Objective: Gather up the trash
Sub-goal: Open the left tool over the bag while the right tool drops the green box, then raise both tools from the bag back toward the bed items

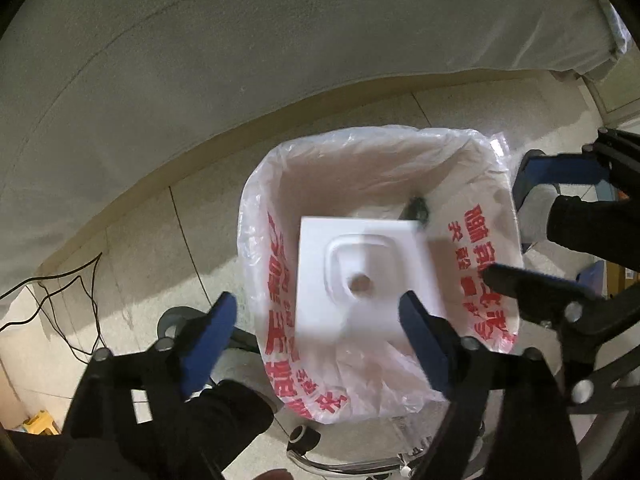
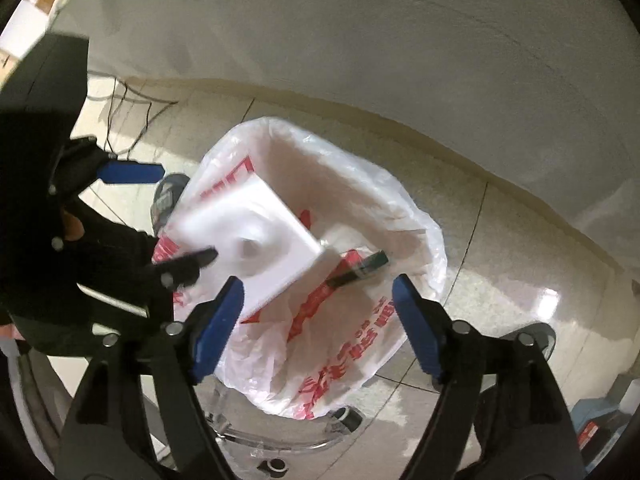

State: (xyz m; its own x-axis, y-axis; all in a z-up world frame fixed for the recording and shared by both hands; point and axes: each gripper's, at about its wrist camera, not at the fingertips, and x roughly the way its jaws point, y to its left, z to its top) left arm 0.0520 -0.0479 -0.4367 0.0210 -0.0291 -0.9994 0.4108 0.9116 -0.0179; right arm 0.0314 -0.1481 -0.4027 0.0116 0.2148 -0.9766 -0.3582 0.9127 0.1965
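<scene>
Two grippers hang over the lined trash bin (image 1: 256,216), and both have their jaws spread with nothing between them. The left gripper (image 1: 316,328) sits above the near rim of the bin; the right gripper (image 2: 318,316) comes in from the other side, its blue pads apart over the bag's near edge.

The task's thing here is a white square tray (image 1: 360,276) with a moulded recess and a round hole in it. It is blurred in both views and lies tilted inside the mouth of the plastic bag (image 2: 400,200), so I judge it is dropping in or has just been let go; I cannot tell whether it rests on anything yet. One corner of it points toward a dark marker-like object (image 2: 360,270) lying lower in the bag on the far side.

The step in hand, as I read it, is the release into the bin. To do it well I would keep both sets of jaws wide and clear of the thin bag film, since a pad catching the red-printed liner could drag it off the rim. I would lift straight up rather than sweep sideways, and check that the tray settles flat below the rim instead of bridging across the opening and blocking the next piece. The cables (image 1: 60,300) on the tiled floor (image 1: 140,260) by the wall are well apart and no concern here.
</scene>
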